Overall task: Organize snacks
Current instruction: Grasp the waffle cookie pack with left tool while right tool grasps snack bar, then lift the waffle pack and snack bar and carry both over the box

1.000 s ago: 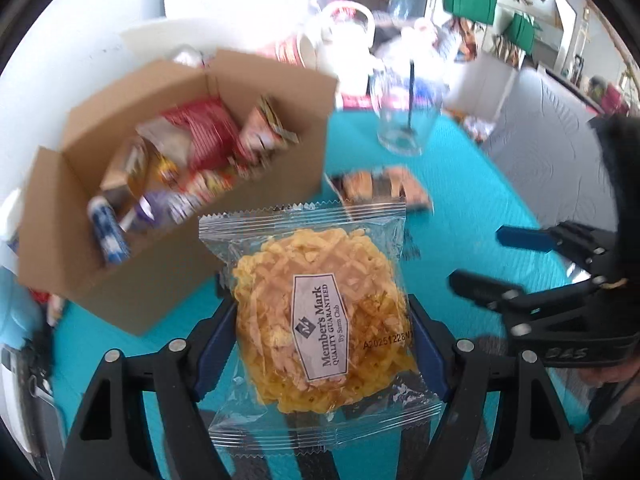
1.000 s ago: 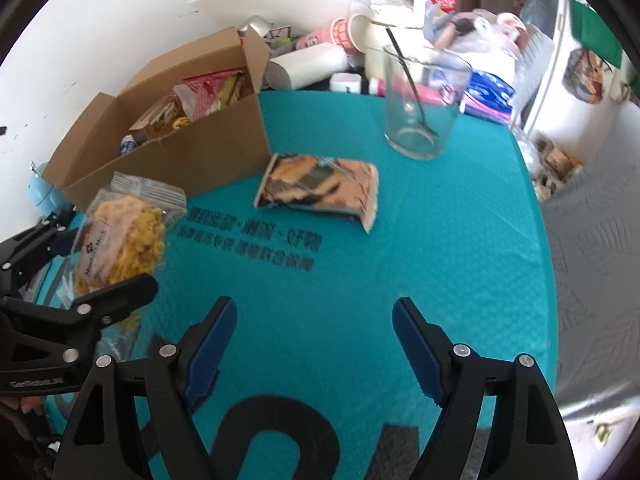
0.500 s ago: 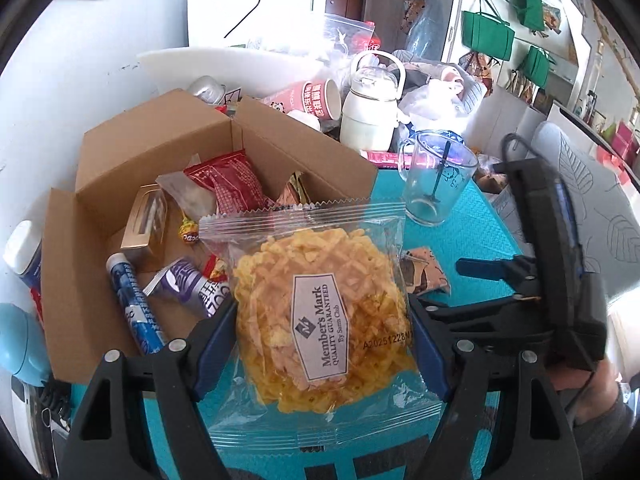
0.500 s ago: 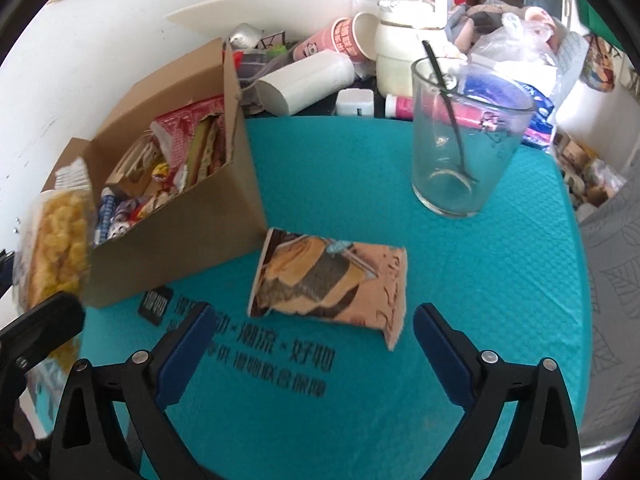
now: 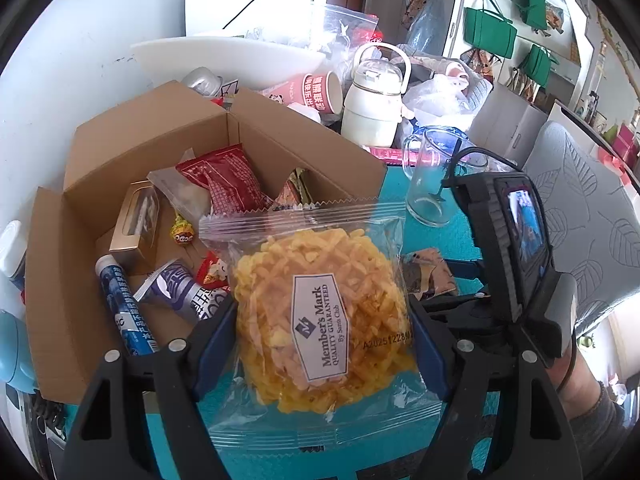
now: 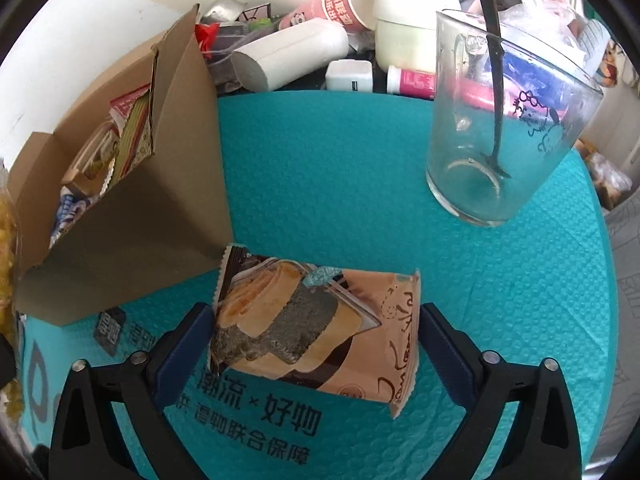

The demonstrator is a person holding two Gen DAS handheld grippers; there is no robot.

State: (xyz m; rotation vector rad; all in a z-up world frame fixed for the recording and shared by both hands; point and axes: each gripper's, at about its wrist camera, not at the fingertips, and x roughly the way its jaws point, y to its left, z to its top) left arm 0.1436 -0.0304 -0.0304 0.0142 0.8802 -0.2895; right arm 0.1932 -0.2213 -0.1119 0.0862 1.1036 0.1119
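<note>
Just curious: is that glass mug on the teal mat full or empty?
Empty. The glass mug stands upright, see-through to its bottom, with only a dark spoon leaning inside.

Light: bright, even daylight.
Shadow: soft, beside the brown cardboard box (image 6: pixel 132 216).
Focus: sharp.
Edges: fisheye-bent, black-cornered.

A table covered with a teal mat (image 6: pixel 340 184) printed with dark characters fills the middle of the right wrist view. On it, at the left, stands an open cardboard box (image 6: pixel 132 240). A peach snack packet (image 6: pixel 316 328) lies flat at lower centre, just beside the box corner. A clear glass (image 6: pixel 500 128) with a spoon stands at upper right. Cups, a white jug and other clutter crowd the top edge.
</note>
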